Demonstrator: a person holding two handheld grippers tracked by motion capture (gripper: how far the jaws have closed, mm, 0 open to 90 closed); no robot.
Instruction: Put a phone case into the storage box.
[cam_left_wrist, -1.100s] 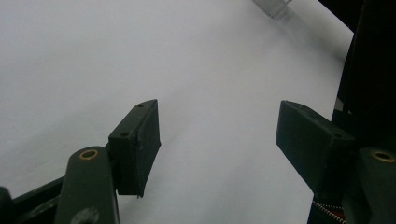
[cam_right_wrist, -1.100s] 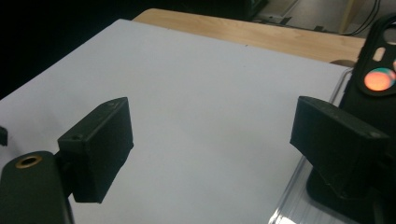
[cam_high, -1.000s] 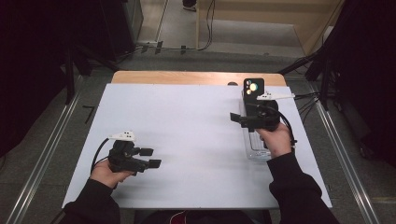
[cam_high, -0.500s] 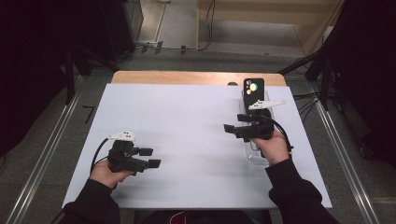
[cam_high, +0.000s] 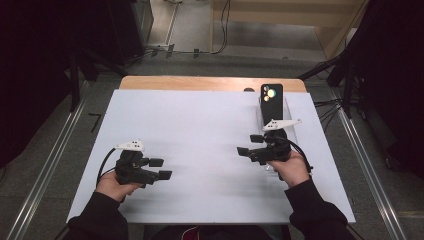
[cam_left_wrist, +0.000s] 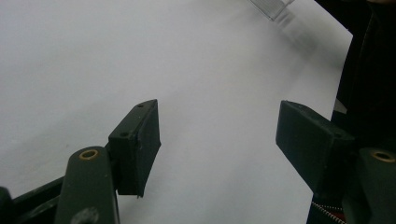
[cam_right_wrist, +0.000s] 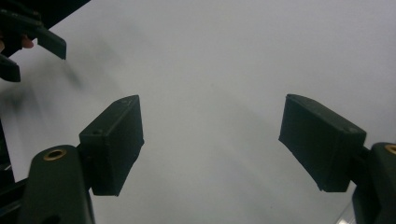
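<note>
Starting nearest the person, the left gripper (cam_high: 161, 168) hovers low over the white table (cam_high: 200, 125), jaws wide apart and empty. Farther in on the right side, the right gripper (cam_high: 249, 145) has jaws that have just been closing, yet a clear gap shows between them and nothing sits in it. Just beyond that hand lies a clear stand (cam_left_wrist: 273, 7), and at its far end a dark phone (cam_high: 271, 97) stands upright, leaning back, camera side toward the person. The phone likely handles as a stiff, fairly dense slab with slick glass faces, fragile if dropped. Pinching it across its two long edges, about mid-height, looks safest. The stand seems light and may slide or lift along with it.
</note>
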